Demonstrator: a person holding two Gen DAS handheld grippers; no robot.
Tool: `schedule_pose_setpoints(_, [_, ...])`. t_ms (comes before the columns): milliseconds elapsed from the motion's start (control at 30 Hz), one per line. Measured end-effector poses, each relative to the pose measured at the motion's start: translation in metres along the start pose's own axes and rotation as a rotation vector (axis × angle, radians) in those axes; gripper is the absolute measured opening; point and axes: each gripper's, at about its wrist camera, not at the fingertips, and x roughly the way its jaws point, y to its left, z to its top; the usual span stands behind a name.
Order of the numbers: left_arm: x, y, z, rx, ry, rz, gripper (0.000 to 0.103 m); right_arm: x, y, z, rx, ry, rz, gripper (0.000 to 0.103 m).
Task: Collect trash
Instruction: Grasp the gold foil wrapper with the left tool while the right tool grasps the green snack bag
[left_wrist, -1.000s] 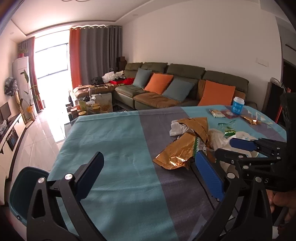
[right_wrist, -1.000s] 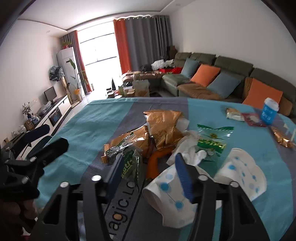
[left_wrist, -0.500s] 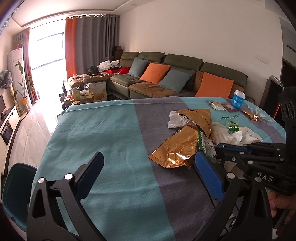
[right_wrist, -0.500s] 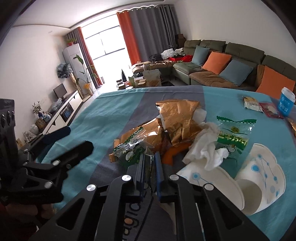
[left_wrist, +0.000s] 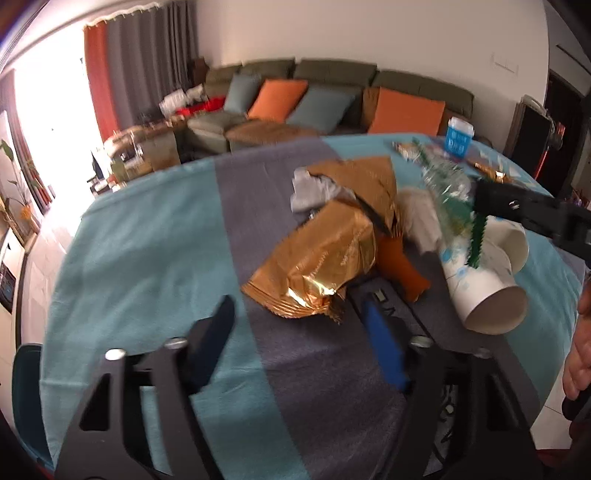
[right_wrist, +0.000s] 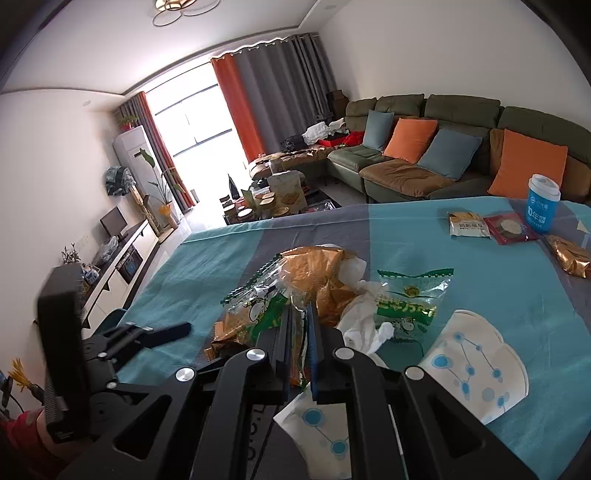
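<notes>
Right tool (right_wrist: 298, 332) has its jaws pressed together, pinching a clear green-edged snack wrapper (right_wrist: 258, 308); in the right wrist view the wrapper sits at lower centre and runs from the jaws up and left. In the left wrist view the same wrapper (left_wrist: 448, 192) hangs at upper right from the right tool (left_wrist: 480, 201), its green serrated edge trailing down over the cups, long axis roughly vertical there.

Left tool (left_wrist: 299, 332) at lower centre, jaws closing, nothing between the pads; the gold foil bag (left_wrist: 317, 262) lies just beyond its tips. The bag's long axis runs lower left to upper right, crimped end toward the tool.

Two paper cups (left_wrist: 487, 273) with blue dot-and-line print lie on their sides on the surface (left_wrist: 147, 236), mouths toward lower right in the left wrist view.

A second green wrapper (right_wrist: 410, 299) lies flat mid-frame in the right wrist view, with a cartoon figure and yellow characters too small to read. Crumpled white tissue (right_wrist: 364, 321) touches it. Blue lidded cup (right_wrist: 543, 205) at upper right reads "10", the rest illegible. Black strip under the right tool shows partial white lettering, unreadable.
</notes>
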Motion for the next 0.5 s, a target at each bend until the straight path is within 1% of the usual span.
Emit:
schedule_pose_setpoints(100, [0.007,-0.001,0.005,0.000,0.016,-0.007,0.057,0.000,-0.002,0.000,0.002,0.003,0.004,0.006])
schedule_pose_setpoints(200, [0.010,-0.006,0.010,0.030,-0.001,0.013,0.056,0.002,-0.006,0.002,0.003,0.002,0.007,0.006])
schedule_pose_setpoints(233, [0.012,-0.007,0.011,0.031,0.008,0.008,0.046,0.002,-0.005,0.001,0.004,0.002,0.007,0.006])
schedule_pose_setpoints(267, [0.015,-0.006,0.012,0.029,0.019,0.000,0.034,0.001,-0.006,0.001,0.005,0.000,0.006,0.006])
schedule_pose_setpoints(333, [0.018,-0.004,0.012,0.018,0.036,-0.015,0.024,0.000,-0.007,0.001,0.005,-0.003,0.005,0.006])
schedule_pose_setpoints(367, [0.017,-0.003,0.013,0.014,0.033,-0.019,0.021,0.000,-0.006,0.001,0.005,-0.004,0.004,0.006])
schedule_pose_setpoints(500, [0.011,-0.003,0.012,0.006,0.008,-0.019,0.016,-0.001,-0.007,0.001,0.003,-0.004,0.009,0.006])
